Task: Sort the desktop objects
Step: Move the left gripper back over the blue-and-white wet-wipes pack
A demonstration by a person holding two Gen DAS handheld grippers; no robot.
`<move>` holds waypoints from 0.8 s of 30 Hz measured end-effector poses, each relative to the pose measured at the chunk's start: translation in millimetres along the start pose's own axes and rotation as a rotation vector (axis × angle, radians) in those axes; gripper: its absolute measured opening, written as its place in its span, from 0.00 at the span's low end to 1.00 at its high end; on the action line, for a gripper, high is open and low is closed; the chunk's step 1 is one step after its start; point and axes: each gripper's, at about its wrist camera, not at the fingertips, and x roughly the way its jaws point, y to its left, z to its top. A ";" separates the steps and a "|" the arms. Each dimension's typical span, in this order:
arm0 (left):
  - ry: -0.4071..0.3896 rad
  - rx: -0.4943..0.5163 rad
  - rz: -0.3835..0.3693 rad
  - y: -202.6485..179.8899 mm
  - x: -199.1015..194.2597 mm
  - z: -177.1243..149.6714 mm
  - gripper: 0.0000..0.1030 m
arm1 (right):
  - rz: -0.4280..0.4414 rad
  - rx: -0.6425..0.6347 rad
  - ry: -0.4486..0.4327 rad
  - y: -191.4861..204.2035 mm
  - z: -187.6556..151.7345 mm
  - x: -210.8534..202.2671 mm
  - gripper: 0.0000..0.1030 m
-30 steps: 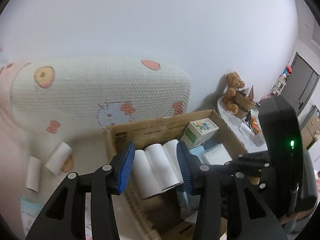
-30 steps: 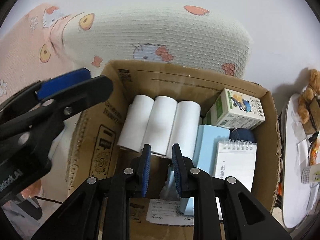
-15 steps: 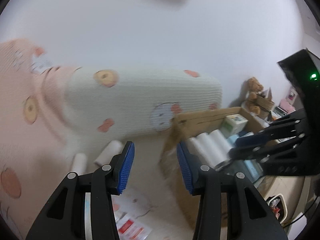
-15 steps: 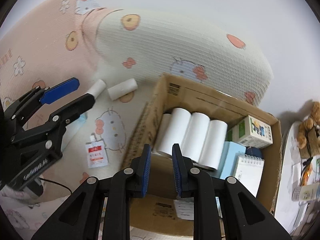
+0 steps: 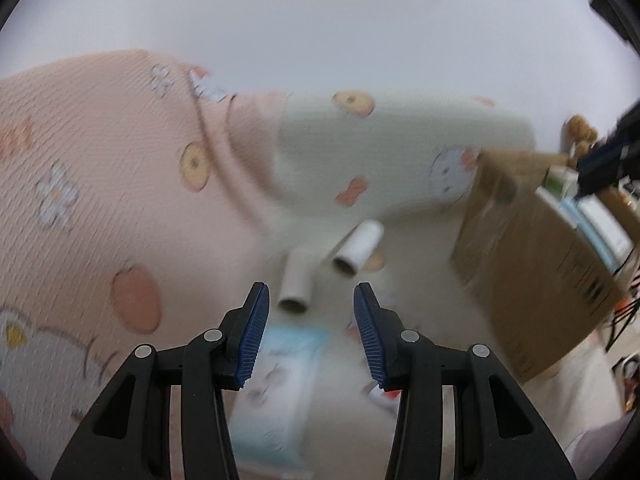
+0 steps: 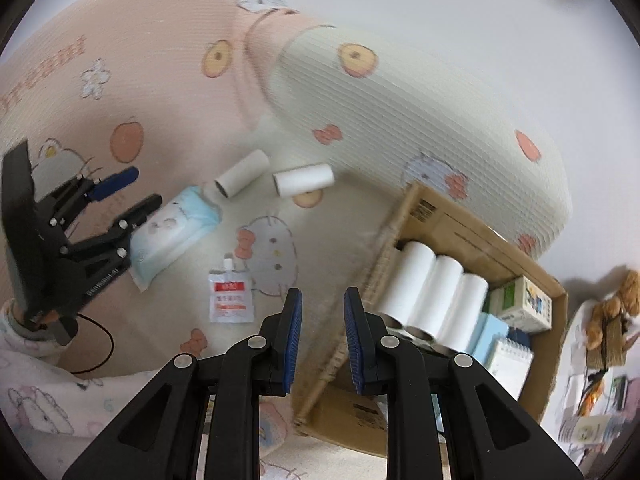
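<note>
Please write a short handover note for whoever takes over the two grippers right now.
Left gripper: open, empty, over the wet-wipe pack, aimed at the loose rolls.
Right gripper: open, empty, at the near-left edge of the cardboard box.
Done: three white paper rolls lie side by side in the box, next to a small carton, a light blue box and a spiral notepad.
Left: on the bedding outside the box, a bare cardboard tube, a white roll, the wipe pack and a spouted sachet.
</note>
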 end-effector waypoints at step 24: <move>0.306 -0.280 0.073 88.4 55.5 -72.6 0.47 | 0.235 -0.019 -0.067 88.8 1.0 130.8 0.17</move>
